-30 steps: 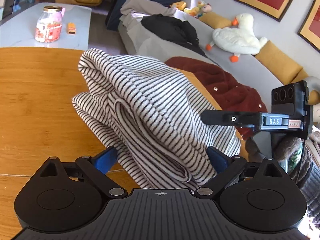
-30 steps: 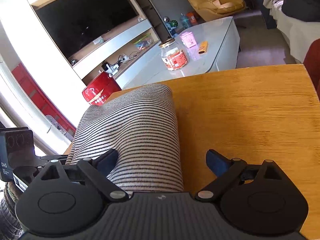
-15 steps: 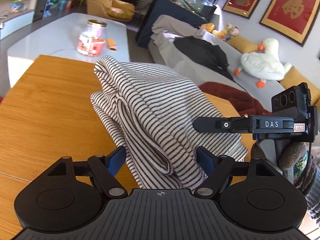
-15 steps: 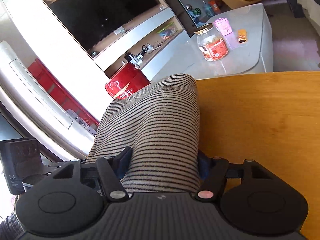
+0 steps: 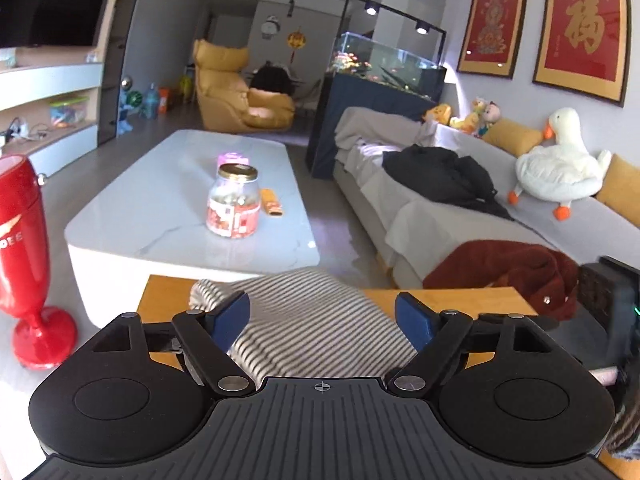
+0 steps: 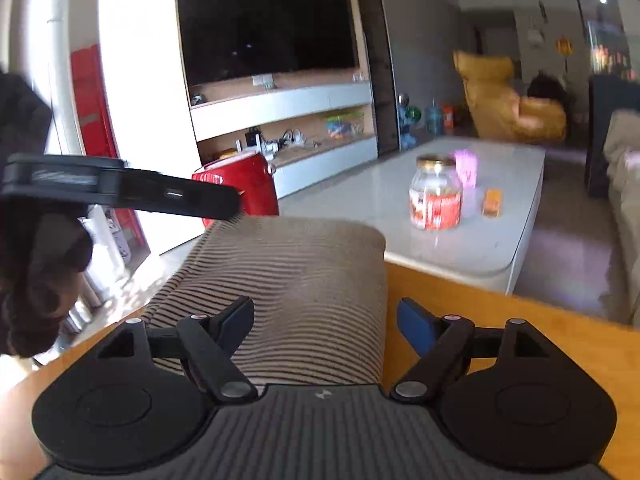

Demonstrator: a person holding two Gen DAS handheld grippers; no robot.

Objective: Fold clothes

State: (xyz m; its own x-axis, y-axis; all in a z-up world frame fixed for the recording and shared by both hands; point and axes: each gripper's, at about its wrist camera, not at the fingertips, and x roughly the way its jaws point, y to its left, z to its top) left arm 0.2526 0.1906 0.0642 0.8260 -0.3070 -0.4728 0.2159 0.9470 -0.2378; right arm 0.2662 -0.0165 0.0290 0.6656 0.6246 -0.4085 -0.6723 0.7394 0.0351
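Left tongs (image 5: 324,314), right tongs (image 6: 326,316) just easing wider; rumpled black-white striped garment (image 5: 320,344) between each pair, on wooden table (image 5: 168,292).

A white coffee table (image 5: 160,200) carries a glass jar (image 5: 233,202) with a gold lid and red label, an orange packet (image 5: 271,201) just beside it, and a pink container (image 5: 232,159) behind it. A red goblet-shaped stand (image 5: 24,264) sits on the floor left of the table. On the grey sofa (image 5: 500,216) lie a black garment (image 5: 444,176), a dark red garment (image 5: 508,268) and a white plush goose (image 5: 560,164); a yellow armchair (image 5: 236,92) stands farther back.
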